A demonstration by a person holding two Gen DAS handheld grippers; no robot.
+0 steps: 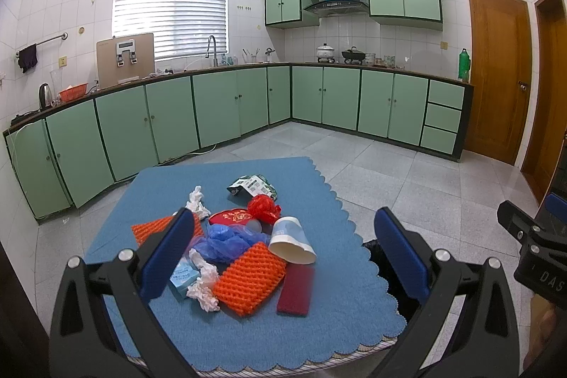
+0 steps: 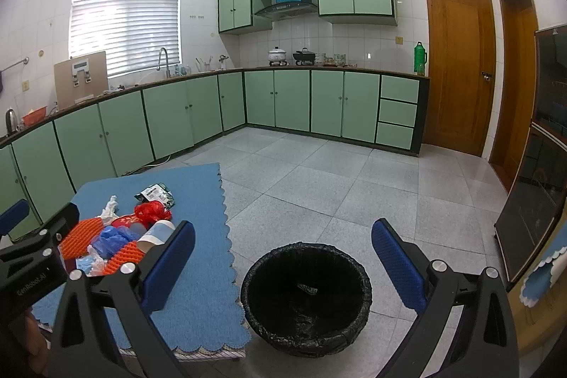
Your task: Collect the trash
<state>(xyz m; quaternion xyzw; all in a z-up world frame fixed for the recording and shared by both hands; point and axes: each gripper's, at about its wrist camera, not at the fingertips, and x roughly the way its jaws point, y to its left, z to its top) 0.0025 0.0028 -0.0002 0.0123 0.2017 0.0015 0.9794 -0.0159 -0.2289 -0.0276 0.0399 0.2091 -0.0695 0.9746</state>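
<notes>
You had barely begun — the whole heap of trash [image 1: 244, 247] lay bunched on the blue-covered table [image 1: 340, 271], from the paper cup [image 1: 292, 241] and 2 orange foam nets to the tissues and blue plastic bag. The lined bin [image 2: 306, 298] stood on the floor just beside the table and held what looked like only 1 small scrap. Your left tool [image 1: 280, 257] and right tool [image 2: 283, 266] were both spread wide and pinching nothing — so nearly every piece was left to collect.

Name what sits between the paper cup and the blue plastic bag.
In the left wrist view, a clear plastic cup lies between the paper cup and the blue plastic bag.
</notes>
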